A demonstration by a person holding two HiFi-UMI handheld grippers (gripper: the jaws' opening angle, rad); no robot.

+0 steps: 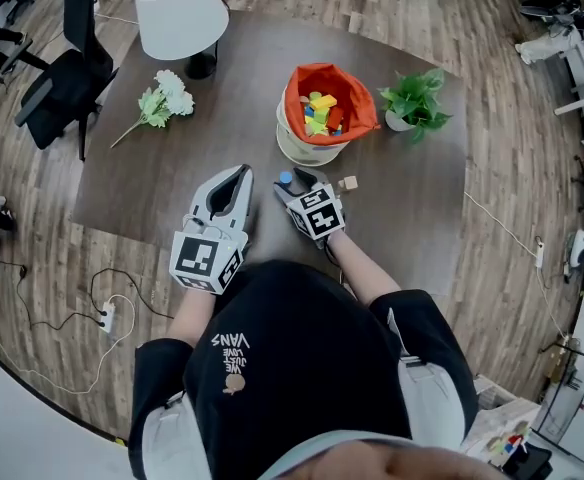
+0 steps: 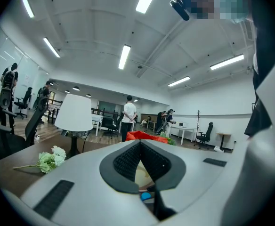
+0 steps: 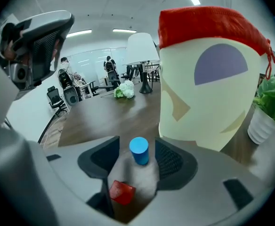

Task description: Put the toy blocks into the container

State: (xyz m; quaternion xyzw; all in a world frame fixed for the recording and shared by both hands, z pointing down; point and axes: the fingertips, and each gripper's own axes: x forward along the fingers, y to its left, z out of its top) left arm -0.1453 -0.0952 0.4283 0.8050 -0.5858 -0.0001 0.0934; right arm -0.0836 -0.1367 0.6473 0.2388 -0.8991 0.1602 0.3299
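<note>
Jaws of the right gripper are standing wide apart, pads pressing on nothing. One blue cylinder block is standing upright on the worktop between them, clear of both pads. One red block is lying further back in the same gap, tilted on an edge. Jaws of the left gripper are meeting at their tips, with nothing clamped between them; this gripper is hovering just left of the right one in the head view.

Loose blocks on the worktop, counted: three. The third, one pale wooden cube, is sitting just right of the right gripper.

Container: one, a cream fabric bin with a red rolled rim, standing directly beyond the blue cylinder. It is holding several coloured blocks, yellow, green, blue and red among them; an exact count cannot be made.

Other items on the worktop: one potted plant just right of the container, one bunch of white artificial flowers well to its left, one white-shaded lamp at the far edge.

Worktop is showing as a dark brown, rounded slab. Floor is running in wood-look planks. One black office chair is standing at the left, and one white power strip with cables is lying nearby. Room is reading as an open office with ceiling strip lights; several people are standing in the background.
</note>
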